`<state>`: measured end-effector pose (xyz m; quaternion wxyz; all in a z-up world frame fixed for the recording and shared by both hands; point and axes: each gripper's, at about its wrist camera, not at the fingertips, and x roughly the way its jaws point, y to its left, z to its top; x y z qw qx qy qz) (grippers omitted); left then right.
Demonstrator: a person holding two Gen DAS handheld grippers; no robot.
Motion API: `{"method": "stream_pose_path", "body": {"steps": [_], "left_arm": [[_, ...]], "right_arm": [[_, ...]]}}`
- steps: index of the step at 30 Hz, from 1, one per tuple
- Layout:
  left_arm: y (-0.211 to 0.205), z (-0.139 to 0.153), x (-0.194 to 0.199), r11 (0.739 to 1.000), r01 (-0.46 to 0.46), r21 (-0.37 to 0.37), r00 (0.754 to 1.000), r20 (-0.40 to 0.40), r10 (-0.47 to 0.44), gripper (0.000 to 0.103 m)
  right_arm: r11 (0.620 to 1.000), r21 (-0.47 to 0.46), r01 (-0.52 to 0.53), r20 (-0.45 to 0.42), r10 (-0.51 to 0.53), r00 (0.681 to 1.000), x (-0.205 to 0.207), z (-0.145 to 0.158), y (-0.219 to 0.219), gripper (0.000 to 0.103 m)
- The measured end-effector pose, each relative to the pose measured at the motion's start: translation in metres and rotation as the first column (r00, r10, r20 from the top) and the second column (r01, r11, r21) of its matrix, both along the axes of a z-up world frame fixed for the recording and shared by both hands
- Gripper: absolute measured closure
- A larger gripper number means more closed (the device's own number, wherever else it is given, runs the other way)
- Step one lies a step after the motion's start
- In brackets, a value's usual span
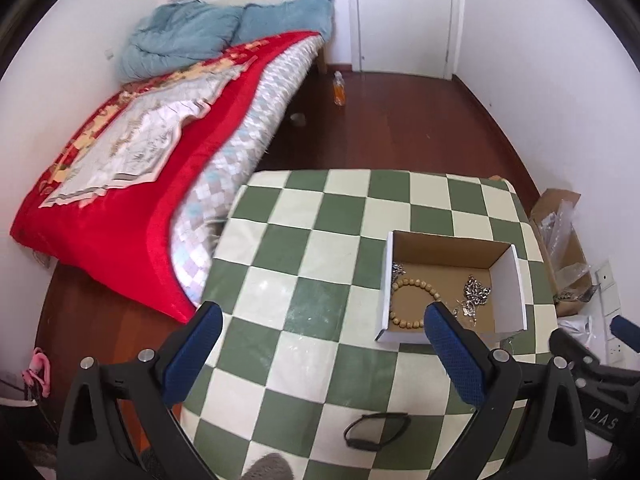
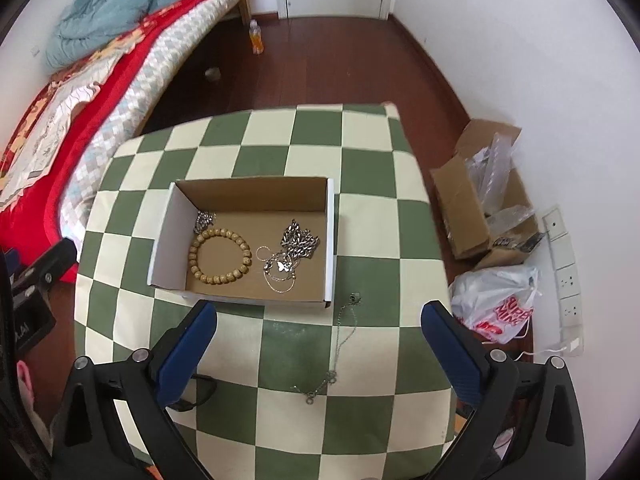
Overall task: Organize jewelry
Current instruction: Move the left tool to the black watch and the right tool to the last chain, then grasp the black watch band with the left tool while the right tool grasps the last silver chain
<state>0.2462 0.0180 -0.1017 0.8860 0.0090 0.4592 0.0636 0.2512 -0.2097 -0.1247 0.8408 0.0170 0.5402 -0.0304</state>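
Jewelry is lying in the open cardboard box [image 2: 244, 200] just ahead of the right hand-held gripper [image 2: 318, 320]: a wooden bead bracelet [image 2: 221, 256] beside tangled silver chains [image 2: 290, 252]. Both the right and the left hand-held gripper [image 1: 322, 326] are standing spread wide, pinching nothing. One thin chain necklace [image 2: 336, 352] is resting on the checkered surface [image 2: 360, 220] between the right one's fingers.

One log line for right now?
left gripper open, empty | right gripper open, empty | box: bead bracelet | chain necklace on cloth

Wooden bead bracelet [image 1: 406, 304]: near side hidden behind a claw finger [image 1: 454, 354]
Black band [image 2: 200, 394]: mostly hidden (right view)
Silver heap [image 2: 298, 240]: too tangled to separate
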Motion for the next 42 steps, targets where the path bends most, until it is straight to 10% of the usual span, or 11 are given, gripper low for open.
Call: {"method": "stream_pose_path", "body": {"steps": [20,28,32,42], "left_arm": [[0.005,0.017,-0.084,0.999,-0.033,0.027,0.993,0.113,0.030,0.000],[-0.006,-0.085,-0.067,0.996,0.005,0.092,0.984,-0.177,0.011,0.000],[-0.007,-0.126,-0.059,0.998,-0.004,0.064,0.955,-0.295,0.023,0.001],[-0.004,-0.176,-0.032,0.999,-0.046,-0.023,0.907,-0.419,0.032,0.009]], "right_arm": [[1.000,0.002,0.004,0.206,-0.005,0.979,-0.099,0.058,0.005,0.000],[0.992,0.068,0.111,0.023,-0.112,0.993,-0.101,-0.021,-0.039,0.001],[0.987,0.090,0.133,-0.090,-0.125,0.988,-0.088,-0.074,-0.049,0.026],[0.983,0.131,0.129,-0.218,-0.099,0.971,-0.054,-0.149,-0.046,0.027]]}}
